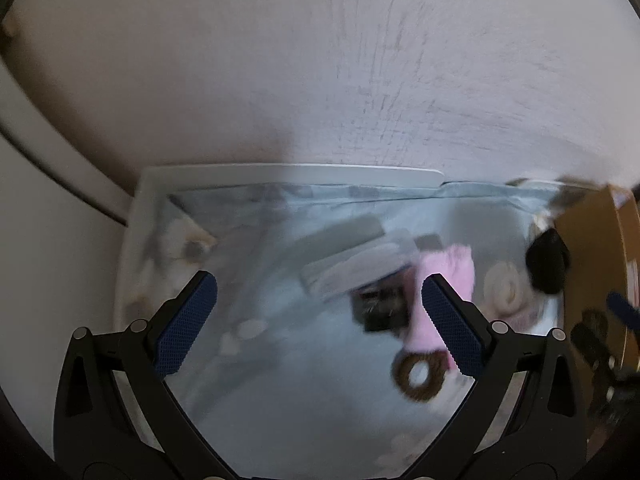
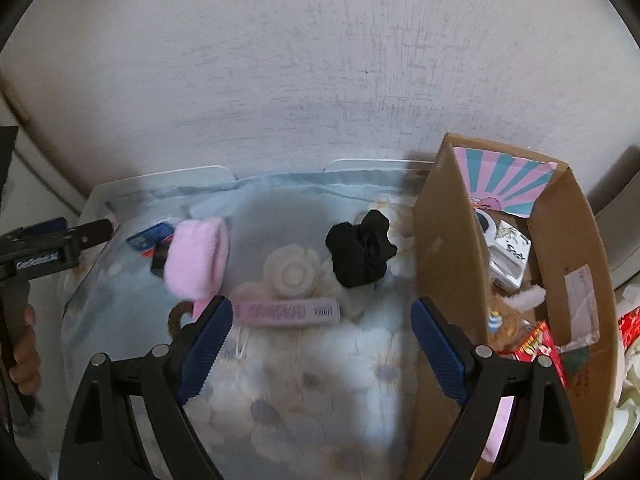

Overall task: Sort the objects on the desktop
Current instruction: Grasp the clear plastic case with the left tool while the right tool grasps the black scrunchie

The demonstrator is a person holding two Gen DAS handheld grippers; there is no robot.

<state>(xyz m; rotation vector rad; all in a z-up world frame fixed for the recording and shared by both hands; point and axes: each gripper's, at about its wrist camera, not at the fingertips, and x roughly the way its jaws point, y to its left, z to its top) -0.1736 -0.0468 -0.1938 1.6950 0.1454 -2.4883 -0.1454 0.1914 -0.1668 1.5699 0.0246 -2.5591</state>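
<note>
Hovering apart and empty, left claw [image 1: 320,304] and right claw [image 2: 322,334] overlook pink band [image 2: 198,258].

Domestic room, likely a home. Bench draped in a pale blue floral cloth [image 2: 320,360], pushed against a scuffed white wall [image 2: 320,60]. Personal clutter on the cloth: pink fuzzy band [image 2: 196,256], black scrunchie [image 2: 360,252], pink tube [image 2: 288,312]. Cardboard box [image 2: 444,248] at the bench's right edge holds toys and snack packets.

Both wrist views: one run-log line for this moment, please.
left gripper: open, empty | right gripper: open, empty | black scrunchie: on cloth | cardboard box: partly filled
</note>
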